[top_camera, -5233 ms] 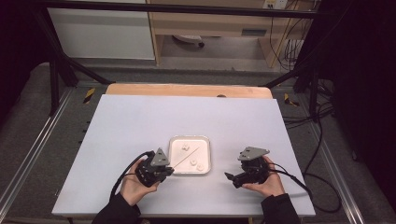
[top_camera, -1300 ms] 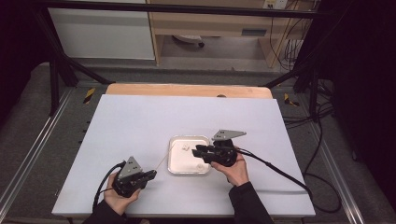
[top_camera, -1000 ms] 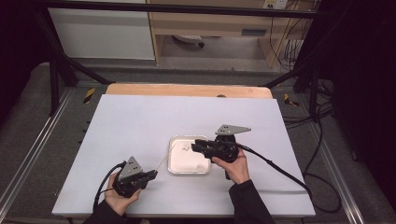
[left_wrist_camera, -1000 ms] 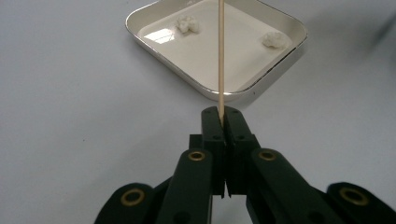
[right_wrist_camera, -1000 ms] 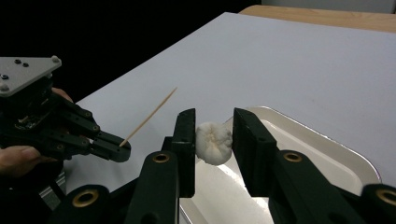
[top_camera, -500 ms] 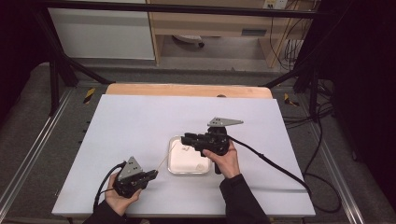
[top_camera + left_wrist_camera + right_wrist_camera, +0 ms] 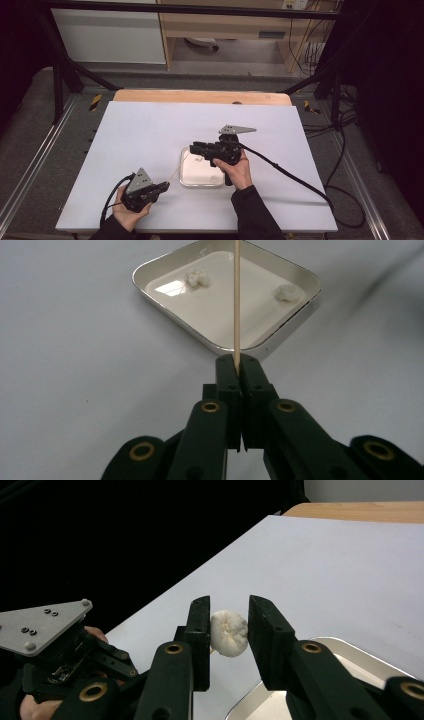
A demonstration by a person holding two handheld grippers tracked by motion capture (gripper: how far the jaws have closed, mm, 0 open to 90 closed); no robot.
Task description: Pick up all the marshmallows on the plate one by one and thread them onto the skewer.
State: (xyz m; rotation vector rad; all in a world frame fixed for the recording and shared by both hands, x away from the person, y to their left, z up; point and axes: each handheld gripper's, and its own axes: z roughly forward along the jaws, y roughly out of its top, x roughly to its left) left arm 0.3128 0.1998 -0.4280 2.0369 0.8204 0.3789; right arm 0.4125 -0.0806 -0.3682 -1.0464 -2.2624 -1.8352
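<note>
So from the high view, the left gripper (image 7: 162, 187) sits low near the front edge of the pale surface (image 7: 150, 130), held in the person's left hand (image 7: 127, 212), and a thin wooden skewer (image 7: 178, 167) runs from its tip up toward the white square tray (image 7: 200, 181) just beside it. The right gripper (image 7: 196, 148) hangs over the tray's far-left corner, pointing left, with the right hand (image 7: 235, 169) under it and its cable trailing off to the right; what's between its jaws is too small to make out from up here. In the left gripper view, the left gripper (image 7: 239, 365) is clamped tight on the skewer (image 7: 235, 300), jaws pressed together with the stick pinched at the very tip and poking straight out over the tray (image 7: 165, 302). Two little white lumps lie in that tray, one lump (image 7: 197, 277) near the far-left side and another lump (image 7: 288, 292) over by the right rim, well apart from each other. In the right gripper view, the right gripper (image 7: 229, 620) is squeezing a round white marshmallow-looking ball (image 7: 228, 632), both pads touching it, held up in the air above the surface (image 7: 350, 565). A corner of the tray (image 7: 350, 652) shows below at the right, and the left gripper's grey plate (image 7: 42, 625) is down at the left.
</note>
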